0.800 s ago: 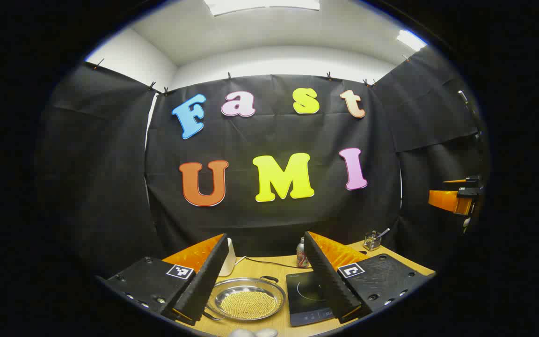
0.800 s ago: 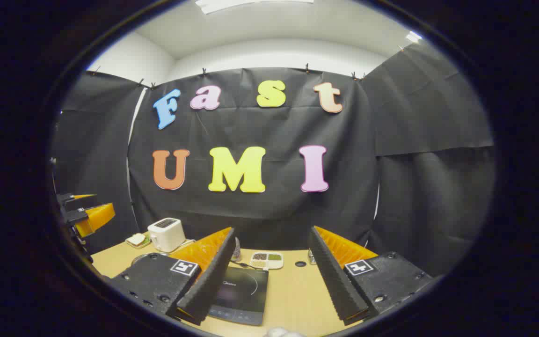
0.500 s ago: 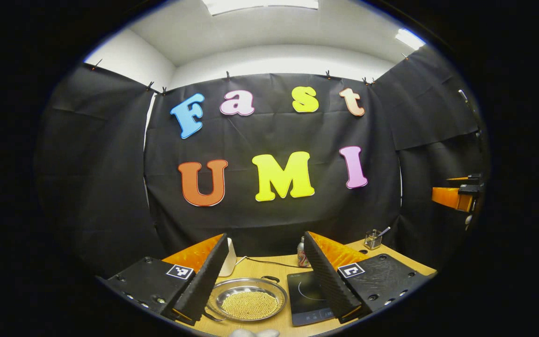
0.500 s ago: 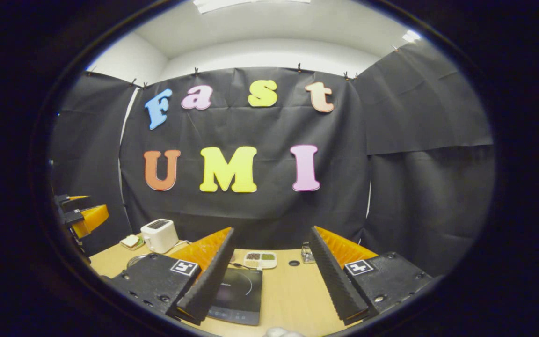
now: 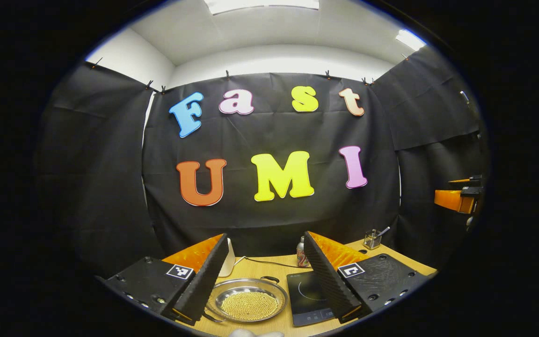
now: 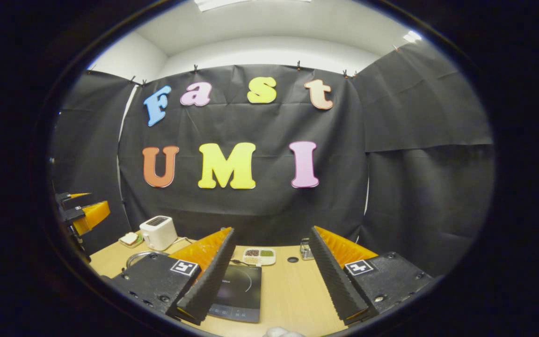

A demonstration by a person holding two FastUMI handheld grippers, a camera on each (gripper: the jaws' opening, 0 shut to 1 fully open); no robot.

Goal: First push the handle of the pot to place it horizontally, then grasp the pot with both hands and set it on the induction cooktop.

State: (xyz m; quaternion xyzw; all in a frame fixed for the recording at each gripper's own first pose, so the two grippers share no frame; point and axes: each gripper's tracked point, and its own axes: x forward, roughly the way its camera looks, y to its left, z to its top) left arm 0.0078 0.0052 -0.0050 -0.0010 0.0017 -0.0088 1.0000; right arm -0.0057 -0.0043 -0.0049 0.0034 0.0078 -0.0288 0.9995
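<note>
Left gripper (image 5: pixel 265 269): jaws wide apart, empty, held above the table (image 5: pixel 269 269). Between its fingers lies the pot (image 5: pixel 249 299), just beside the induction cooktop (image 5: pixel 308 297). Right gripper (image 6: pixel 272 267): likewise wide open w/ nothing held, over cooktop's right edge.

I see a light wood-grain table (image 5: pixel 269 274), matt and smooth. On it the shallow round pot (image 5: pixel 247 299) is shiny bare metal, filled with small golden beads. Just right of the pot, the black induction cooktop (image 5: pixel 308 294) has a glossy glass-like top. Behind the pot, the white toaster (image 6: pixel 158 232) looks like smooth plastic. The booth wall (image 6: pixel 414 187) is matt black cloth, creased.
</note>
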